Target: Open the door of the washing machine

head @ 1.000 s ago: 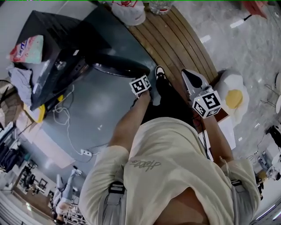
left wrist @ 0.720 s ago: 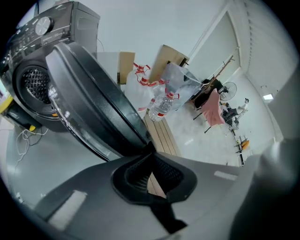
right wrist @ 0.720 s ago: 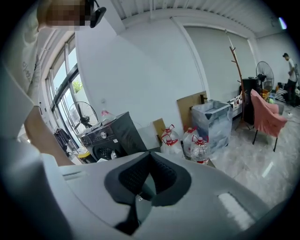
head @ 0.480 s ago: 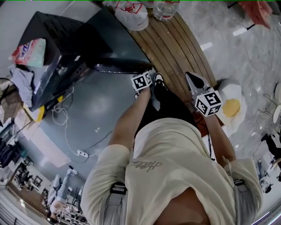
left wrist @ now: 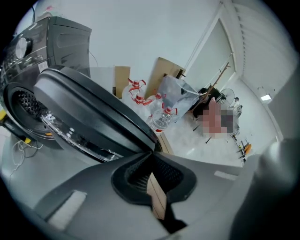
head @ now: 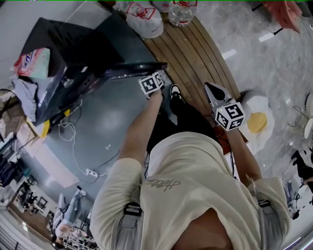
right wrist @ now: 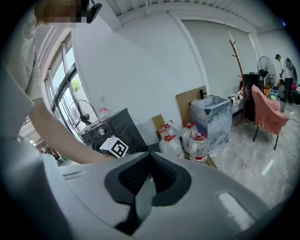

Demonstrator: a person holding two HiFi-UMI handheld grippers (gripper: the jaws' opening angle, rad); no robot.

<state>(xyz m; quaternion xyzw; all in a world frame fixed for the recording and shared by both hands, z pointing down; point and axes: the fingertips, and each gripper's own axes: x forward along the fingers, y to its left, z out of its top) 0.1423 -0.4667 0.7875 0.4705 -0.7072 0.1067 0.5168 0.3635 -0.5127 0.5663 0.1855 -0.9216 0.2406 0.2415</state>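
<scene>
ur left gripper jaws pressed together, tips right at edge of open washer door; right gripper closed too, holds nothing.

Open door bars front; bottles behind; grey floor free.

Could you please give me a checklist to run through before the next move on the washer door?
1. Left gripper shut on the door edge: ok.
2. Door swung off the washer, drum showing: ok.
3. Door fully open: cannot tell.
4. Right gripper shut, empty, away from the door: ok.
5. Bottles outside the door's swing: cannot tell.
</scene>
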